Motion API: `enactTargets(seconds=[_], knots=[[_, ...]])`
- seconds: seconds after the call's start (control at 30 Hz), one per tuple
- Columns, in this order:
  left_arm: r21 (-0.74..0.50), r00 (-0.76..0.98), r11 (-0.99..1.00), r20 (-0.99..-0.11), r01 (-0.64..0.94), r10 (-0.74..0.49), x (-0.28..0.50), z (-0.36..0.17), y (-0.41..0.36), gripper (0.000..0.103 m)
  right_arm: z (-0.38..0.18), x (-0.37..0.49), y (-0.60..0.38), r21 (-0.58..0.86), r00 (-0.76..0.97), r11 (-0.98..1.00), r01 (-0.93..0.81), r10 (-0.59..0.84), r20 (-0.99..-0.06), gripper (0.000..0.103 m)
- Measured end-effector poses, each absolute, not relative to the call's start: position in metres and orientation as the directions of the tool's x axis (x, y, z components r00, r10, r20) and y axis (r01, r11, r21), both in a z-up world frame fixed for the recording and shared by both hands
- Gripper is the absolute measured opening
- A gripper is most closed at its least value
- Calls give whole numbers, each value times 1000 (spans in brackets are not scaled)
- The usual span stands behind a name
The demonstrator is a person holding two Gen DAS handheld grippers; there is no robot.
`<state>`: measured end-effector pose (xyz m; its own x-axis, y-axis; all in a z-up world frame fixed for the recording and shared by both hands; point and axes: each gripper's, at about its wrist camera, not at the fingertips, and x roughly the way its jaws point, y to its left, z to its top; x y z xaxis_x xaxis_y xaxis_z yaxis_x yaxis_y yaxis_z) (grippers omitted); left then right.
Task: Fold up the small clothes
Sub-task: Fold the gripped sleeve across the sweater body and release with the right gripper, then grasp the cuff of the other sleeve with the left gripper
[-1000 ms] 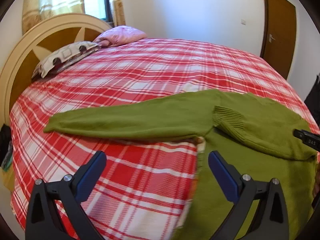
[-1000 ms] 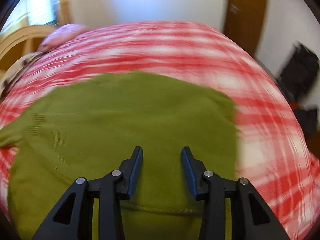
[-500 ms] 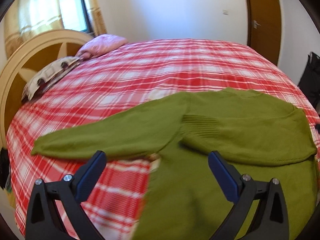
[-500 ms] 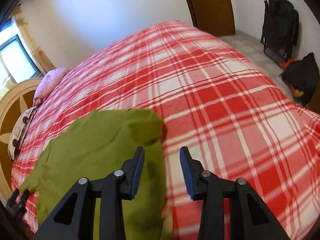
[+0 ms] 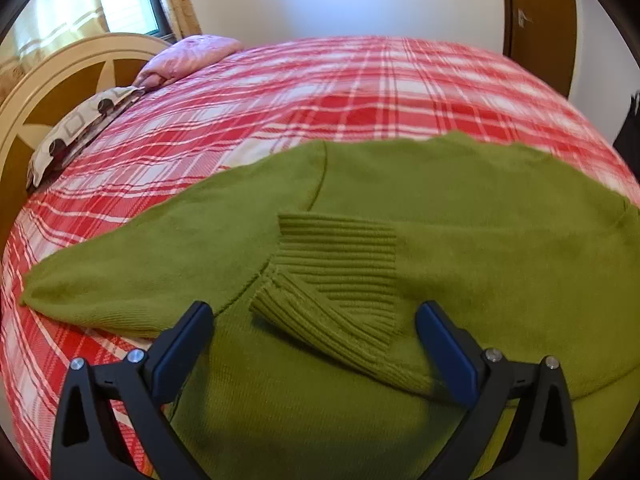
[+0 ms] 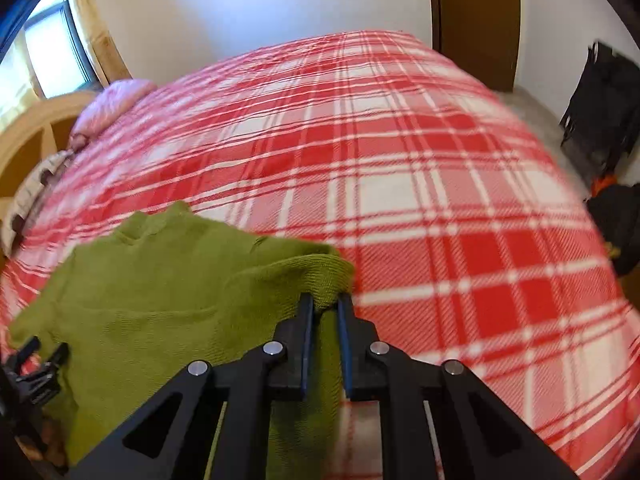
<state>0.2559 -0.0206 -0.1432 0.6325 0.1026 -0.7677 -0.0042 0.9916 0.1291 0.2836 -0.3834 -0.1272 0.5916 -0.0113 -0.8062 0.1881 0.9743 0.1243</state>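
Note:
A green knit sweater [image 5: 460, 208] lies on a red plaid bed. One sleeve is folded across its body, with the ribbed cuff [image 5: 336, 280] in the middle; the other sleeve [image 5: 140, 264] stretches out to the left. My left gripper [image 5: 312, 344] is open and hovers low over the cuff, holding nothing. In the right wrist view my right gripper [image 6: 325, 312] is shut on the right edge of the sweater [image 6: 168, 280], where the fabric bunches between the jaws. The left gripper also shows in the right wrist view [image 6: 36, 364], at the far left edge.
The red plaid bedspread [image 6: 420, 184] covers the whole bed. A pink pillow [image 5: 192, 56], a patterned pillow [image 5: 80, 128] and a wooden headboard [image 5: 52, 80] are at the left. A brown door [image 6: 476, 20] and dark bags [image 6: 604, 112] are on the right.
My right gripper has closed onto the sweater's right edge. My left gripper has moved right and closer, over the folded cuff, and stayed open.

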Motion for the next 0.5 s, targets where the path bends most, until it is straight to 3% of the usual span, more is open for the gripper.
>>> enactTargets(seconds=[0.1,0.23,0.33,0.5], knots=[[131,631,991,-769,-1,102,257,-145,-22,103,-132,292,-404,135,580,955,264,-45,-813,11],[134,629,991,-771,2,103,257,-146,-24,103,-110,283,-415,54,604,924,378,-202,-771,11],[129,628,992,-772,2,99,258,-146,-23,103,-84,254,-380,96,699,963,253,-113,-706,11],[124,627,992,-773,3,95,258,-144,-22,103,-96,230,-318,202,677,970,133,60,-734,11]])
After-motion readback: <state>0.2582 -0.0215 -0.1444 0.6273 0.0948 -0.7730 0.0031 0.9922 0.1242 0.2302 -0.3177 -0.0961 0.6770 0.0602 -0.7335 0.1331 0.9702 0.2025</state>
